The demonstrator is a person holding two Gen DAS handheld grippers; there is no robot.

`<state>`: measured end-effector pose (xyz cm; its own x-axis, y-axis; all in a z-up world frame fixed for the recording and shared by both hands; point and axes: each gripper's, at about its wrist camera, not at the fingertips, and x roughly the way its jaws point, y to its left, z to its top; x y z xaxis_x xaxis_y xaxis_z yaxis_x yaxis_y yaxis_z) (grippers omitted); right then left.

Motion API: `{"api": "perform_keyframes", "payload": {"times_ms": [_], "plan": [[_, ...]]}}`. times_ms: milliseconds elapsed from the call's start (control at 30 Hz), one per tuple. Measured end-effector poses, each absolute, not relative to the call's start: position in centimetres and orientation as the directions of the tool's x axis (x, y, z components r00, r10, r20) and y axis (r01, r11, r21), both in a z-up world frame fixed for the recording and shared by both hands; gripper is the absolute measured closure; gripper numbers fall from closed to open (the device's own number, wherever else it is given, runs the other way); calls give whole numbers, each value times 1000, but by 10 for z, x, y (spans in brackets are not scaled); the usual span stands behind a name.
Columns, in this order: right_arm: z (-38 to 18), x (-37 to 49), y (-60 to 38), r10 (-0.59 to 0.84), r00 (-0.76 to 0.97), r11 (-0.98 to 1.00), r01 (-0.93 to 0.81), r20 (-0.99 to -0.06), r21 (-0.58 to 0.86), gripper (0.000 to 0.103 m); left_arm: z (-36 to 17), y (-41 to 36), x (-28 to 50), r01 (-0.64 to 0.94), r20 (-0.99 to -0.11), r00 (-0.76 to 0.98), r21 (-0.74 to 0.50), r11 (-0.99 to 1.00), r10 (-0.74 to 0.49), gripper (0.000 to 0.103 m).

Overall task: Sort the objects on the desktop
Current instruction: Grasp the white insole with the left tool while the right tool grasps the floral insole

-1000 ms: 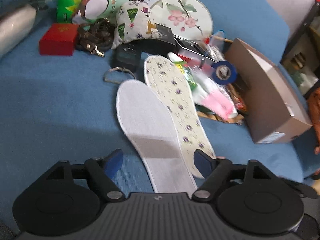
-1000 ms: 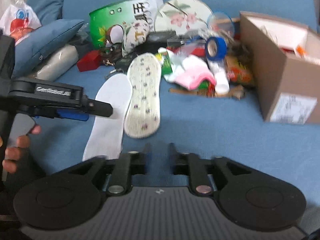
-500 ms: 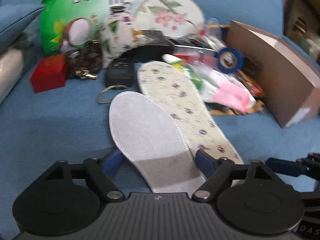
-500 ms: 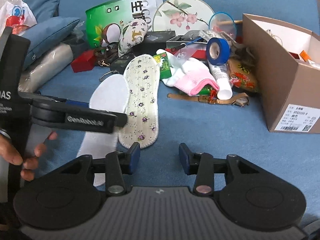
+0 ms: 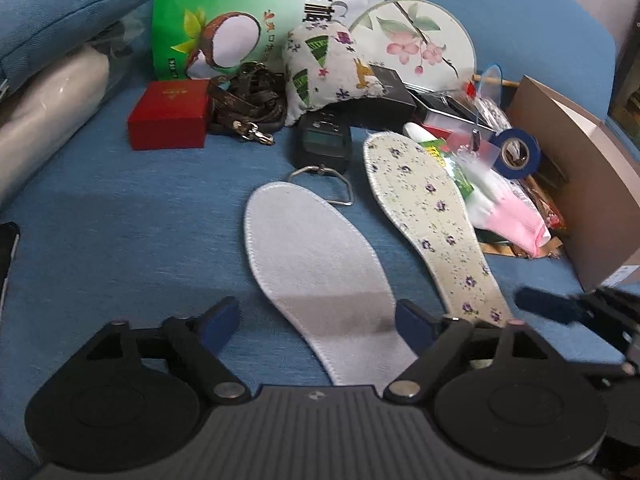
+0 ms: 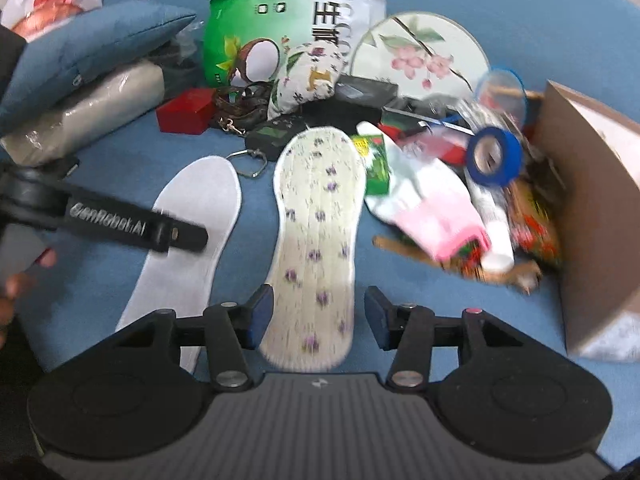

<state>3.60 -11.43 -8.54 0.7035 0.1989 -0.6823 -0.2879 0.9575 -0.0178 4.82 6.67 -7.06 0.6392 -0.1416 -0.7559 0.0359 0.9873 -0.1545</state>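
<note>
A plain white insole (image 5: 316, 272) lies on the blue surface with its heel end between the fingers of my open left gripper (image 5: 320, 318). A flowered insole (image 6: 318, 232) lies beside it on the right; its heel end sits between the fingers of my open right gripper (image 6: 318, 312). The flowered insole (image 5: 432, 216) shows in the left wrist view too, and the white insole (image 6: 188, 220) in the right wrist view, partly behind the left gripper's finger (image 6: 136, 228).
A pile lies beyond: red box (image 5: 168, 116), green coconut bag (image 5: 240, 24), patterned pouch (image 5: 324, 68), round fan (image 5: 416, 44), black scale (image 5: 324, 140), blue tape roll (image 5: 516, 152), pink-white glove (image 5: 508, 216). An open cardboard box (image 5: 588, 184) stands right. Cushions (image 5: 68, 8) sit left.
My right gripper has opened and moved forward, so the flowered insole's heel now lies between its fingers. My left gripper stays open around the white insole's heel.
</note>
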Motion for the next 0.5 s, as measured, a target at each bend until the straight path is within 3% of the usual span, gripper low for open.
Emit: {"api": "perform_keyframes", "payload": {"times_ms": [300, 500], "plan": [[-99, 61, -102, 204, 708, 953, -301, -677, -27, 49, -78, 49, 56, 39, -766, 636, -90, 995, -94, 2], [-95, 40, -128, 130, 696, 973, -225, -706, -43, 50, -82, 41, 57, 66, -743, 668, -2, 998, -45, 10]]}}
